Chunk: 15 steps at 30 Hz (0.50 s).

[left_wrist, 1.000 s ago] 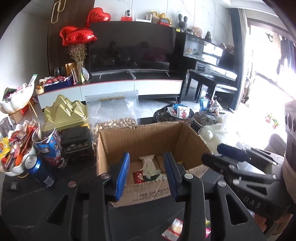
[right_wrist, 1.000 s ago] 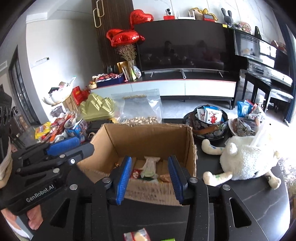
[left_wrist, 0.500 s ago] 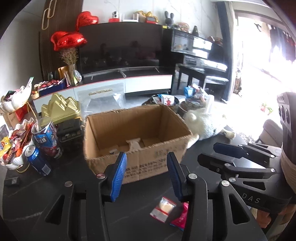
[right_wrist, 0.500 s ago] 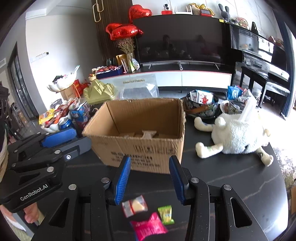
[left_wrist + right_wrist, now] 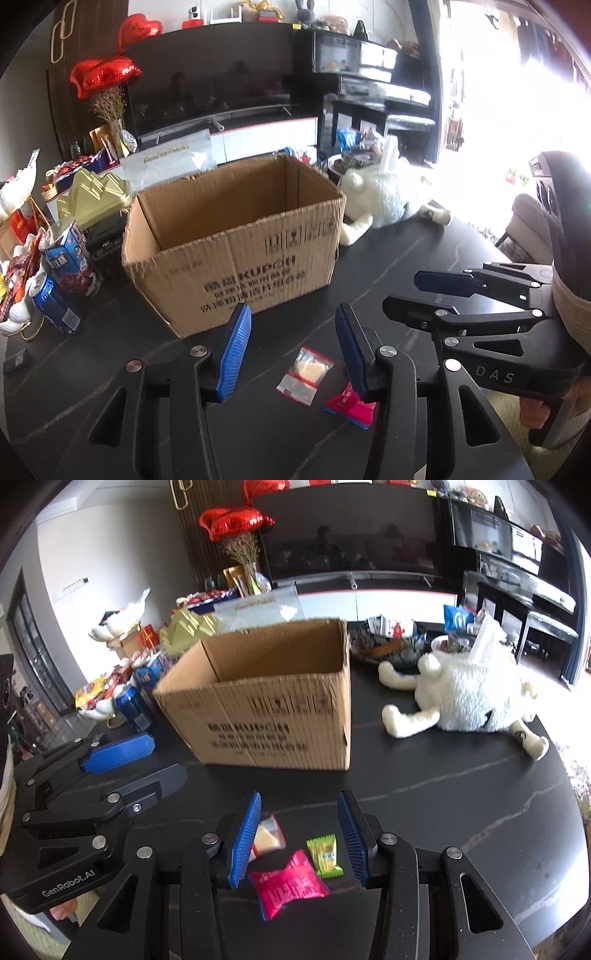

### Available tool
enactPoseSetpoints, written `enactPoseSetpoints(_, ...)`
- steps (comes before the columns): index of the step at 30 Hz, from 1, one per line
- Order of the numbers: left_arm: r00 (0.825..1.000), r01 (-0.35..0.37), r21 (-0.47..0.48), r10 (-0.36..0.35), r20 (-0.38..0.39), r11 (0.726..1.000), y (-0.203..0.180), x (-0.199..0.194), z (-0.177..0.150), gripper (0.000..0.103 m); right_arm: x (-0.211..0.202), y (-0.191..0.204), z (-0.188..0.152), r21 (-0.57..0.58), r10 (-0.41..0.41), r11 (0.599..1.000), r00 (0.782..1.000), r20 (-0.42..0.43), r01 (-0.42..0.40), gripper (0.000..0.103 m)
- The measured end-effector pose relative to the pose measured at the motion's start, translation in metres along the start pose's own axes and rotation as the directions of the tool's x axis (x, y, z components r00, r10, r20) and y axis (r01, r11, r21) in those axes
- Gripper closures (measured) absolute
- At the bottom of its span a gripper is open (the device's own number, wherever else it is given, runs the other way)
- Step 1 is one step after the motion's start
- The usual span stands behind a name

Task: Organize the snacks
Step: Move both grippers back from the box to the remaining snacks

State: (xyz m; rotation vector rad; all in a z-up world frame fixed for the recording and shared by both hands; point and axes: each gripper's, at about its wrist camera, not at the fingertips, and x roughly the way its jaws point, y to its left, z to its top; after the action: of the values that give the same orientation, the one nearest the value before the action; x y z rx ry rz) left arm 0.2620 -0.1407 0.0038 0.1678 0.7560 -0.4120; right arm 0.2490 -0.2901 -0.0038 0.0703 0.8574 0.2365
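An open cardboard box (image 5: pixel 236 240) stands on the black table, also in the right wrist view (image 5: pixel 269 705); its inside is hidden. Three small snack packets lie on the table in front of it: a clear red-edged one (image 5: pixel 306 370) (image 5: pixel 267 836), a pink one (image 5: pixel 351 404) (image 5: pixel 288 882) and a green one (image 5: pixel 325 854). My left gripper (image 5: pixel 293 350) is open and empty above the clear packet. My right gripper (image 5: pixel 299 840) is open and empty above the three packets. Each gripper shows in the other's view, the right (image 5: pixel 428 295) and the left (image 5: pixel 136 760).
A white plush toy (image 5: pixel 461 698) lies right of the box. Behind it stand bowls of snacks (image 5: pixel 391 642). Left of the box are a blue can (image 5: pixel 55 310), a blue carton (image 5: pixel 70 258), a gold box (image 5: pixel 92 195) and a snack dish (image 5: pixel 96 698).
Both grippers have pulled back from over the box toward the near table edge and dropped lower. The loose packets have come into view between the fingers. Both stay open.
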Motion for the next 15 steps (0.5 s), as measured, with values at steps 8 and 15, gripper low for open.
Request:
enactPoseSetpoints(8, 0.997, 0.028, 0.007, -0.027, -0.073, 1.000, -0.002, 0.024, -0.018, 0.055, 0.023, -0.005, -0.011, -0.001, -0.011, 1.000, 0.997, -0.082, 0.011, 0.058)
enactPoseSetpoints(15, 0.990, 0.072, 0.004, -0.071, -0.122, 0.997, -0.001, 0.046, -0.036, 0.055, 0.042, -0.005, -0.017, -0.016, -0.018, 1.000, 0.989, -0.147, 0.016, 0.058)
